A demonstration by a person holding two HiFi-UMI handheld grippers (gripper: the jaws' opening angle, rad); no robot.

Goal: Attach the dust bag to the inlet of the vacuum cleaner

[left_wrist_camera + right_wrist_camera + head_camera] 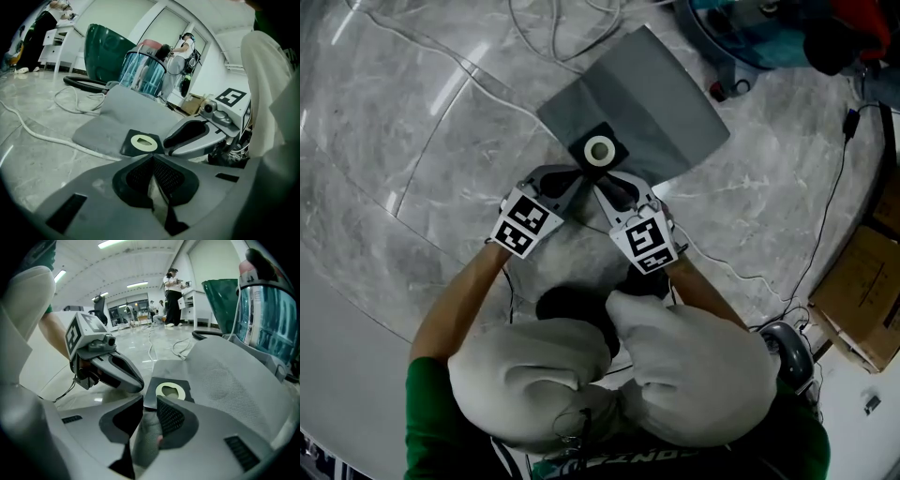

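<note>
Marble floor (412,141), pale and glossy, w/ a white cable (546,42) looping across it. All the work is down at ground level. Leftmost, the left gripper (152,157) sits low over the floor. Its jaws are together, tips meeting right at the near edge of the black collar (127,146). Can't tell whether they pinch that edge or only touch it.

Middle: the dust bag (661,103) lies flat on the floor, grey, w/ the collar and its pale ring (144,142) facing up. Just right of that, the right gripper (146,399) has its jaws a little apart. The collar's near corner sits at their mouth, not clearly clamped. The two grippers' tips are almost touching each other.

Further right, beyond the bag, stands the vacuum cleaner (265,315) — clear blue canister, well apart from the collar, w/ a black hose (84,83) near it. Its inlet doesn't show in any view.

Progress, as I judge it: early. The bag isn't on the vac, isn't even off the floor — at most the grab on the collar is being set up. Left to do:
- get a firm hold
- raise the bag
- carry it over
- find the inlet
- seat the ring on it
</note>
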